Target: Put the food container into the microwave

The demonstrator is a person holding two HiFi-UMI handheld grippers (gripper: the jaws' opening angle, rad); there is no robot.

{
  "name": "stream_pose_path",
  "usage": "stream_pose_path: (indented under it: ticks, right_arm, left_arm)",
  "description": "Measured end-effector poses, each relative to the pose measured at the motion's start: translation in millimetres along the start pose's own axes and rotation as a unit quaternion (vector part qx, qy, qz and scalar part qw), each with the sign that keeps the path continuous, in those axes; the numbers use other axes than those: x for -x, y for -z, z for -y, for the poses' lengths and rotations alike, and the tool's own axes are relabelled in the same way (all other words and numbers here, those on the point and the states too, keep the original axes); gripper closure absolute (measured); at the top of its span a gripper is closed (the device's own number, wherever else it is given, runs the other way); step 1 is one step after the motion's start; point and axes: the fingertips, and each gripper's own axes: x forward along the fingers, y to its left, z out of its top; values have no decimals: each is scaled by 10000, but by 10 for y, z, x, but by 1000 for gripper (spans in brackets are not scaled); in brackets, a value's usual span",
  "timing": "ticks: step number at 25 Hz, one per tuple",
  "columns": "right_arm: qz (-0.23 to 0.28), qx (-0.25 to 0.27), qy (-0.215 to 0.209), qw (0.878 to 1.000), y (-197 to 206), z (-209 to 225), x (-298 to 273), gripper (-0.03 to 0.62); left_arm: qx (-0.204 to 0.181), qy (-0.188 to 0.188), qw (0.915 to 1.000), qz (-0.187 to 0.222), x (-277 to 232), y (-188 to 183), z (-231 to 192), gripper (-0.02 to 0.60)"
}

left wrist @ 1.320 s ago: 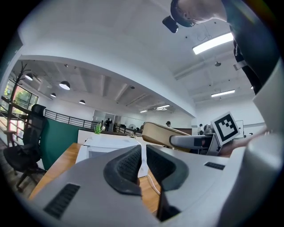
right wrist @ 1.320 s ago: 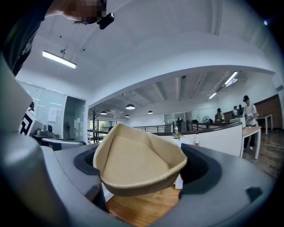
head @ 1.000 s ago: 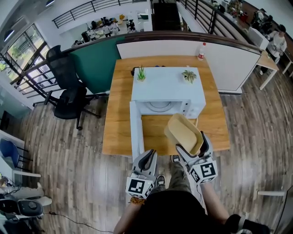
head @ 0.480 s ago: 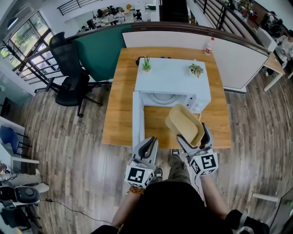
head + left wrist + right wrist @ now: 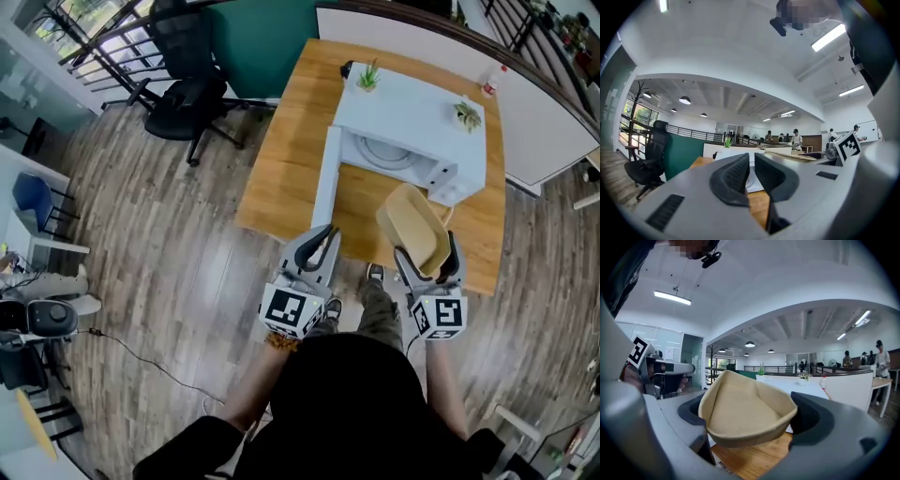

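Right gripper [image 5: 751, 415]: jaws clamped on the food container [image 5: 740, 401], held tilted between them. Left gripper [image 5: 751, 165]: jaws together, nothing between. Microwave [image 5: 412, 120] stands ahead of both jaws on the counter [image 5: 281, 173], door [image 5: 325, 183] open.

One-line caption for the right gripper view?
Right gripper clamps a tan food container, white microwave ahead on the wooden table.

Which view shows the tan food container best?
Right gripper view: the tan shallow paper food container fills the centre, gripped by the right claw. Head view: small, from above. Left gripper view: a thin edge.
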Motion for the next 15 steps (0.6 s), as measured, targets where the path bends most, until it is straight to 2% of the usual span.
stream_pose_path:
  ticks: [7, 15]
  right_arm:
    - [-32, 1, -234, 9997, 28, -220, -41, 66]
    - [-133, 110, -298, 9994, 88, -252, -60, 66]
  left_arm:
    - [30, -455, 9990, 22, 240, 14, -311, 531]
    - [73, -651, 9978, 105, 331, 33, -440, 531]
